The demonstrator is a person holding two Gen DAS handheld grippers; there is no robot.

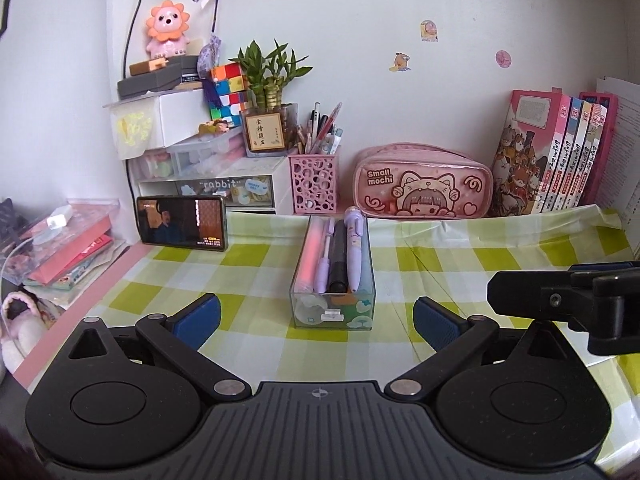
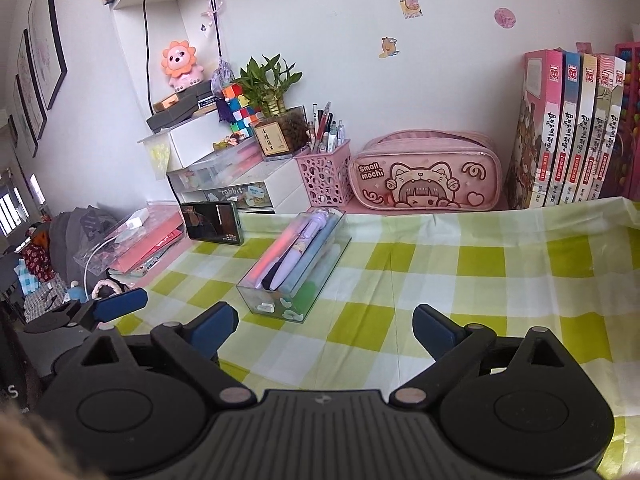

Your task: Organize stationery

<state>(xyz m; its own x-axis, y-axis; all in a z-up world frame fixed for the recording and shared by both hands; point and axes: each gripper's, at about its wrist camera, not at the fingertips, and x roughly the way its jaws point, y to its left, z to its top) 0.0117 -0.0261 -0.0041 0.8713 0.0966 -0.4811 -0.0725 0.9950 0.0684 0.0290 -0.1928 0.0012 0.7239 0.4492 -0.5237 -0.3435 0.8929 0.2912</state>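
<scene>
The desk is covered by a green-and-white checked cloth (image 1: pixel 460 264), thin and creased, with a fold ridge along its back edge — it seems laid as a work surface for the sorting. Against the wall stand glossy-spined books (image 1: pixel 560 160), upright and packed together so they prop each other. Beside them lies a soft pink pencil case (image 1: pixel 424 184), padded, shiny and rounded, zipped side up. Left of it a rigid pink perforated pen holder (image 1: pixel 314 184) keeps pens vertical, tips up, for easy reach.

The task's thing sits mid-cloth: a clear tray (image 1: pixel 370 280), long, box-shaped and hard-walled, its short end decorated with stickers. Inside, the pens (image 1: pixel 340 256) lie parallel along its length — a pink highlighter, purple barrels and a black one, smooth plastic cylinders packed side by side. I judge the tidying near done, since no loose stationery shows on the cloth.

The left gripper (image 1: pixel 316 322) faces the tray's short end with its ribbed blue pads spread wide, holding nothing. The right gripper (image 2: pixel 324 326) is likewise spread and empty, the tray ahead to its left.
</scene>
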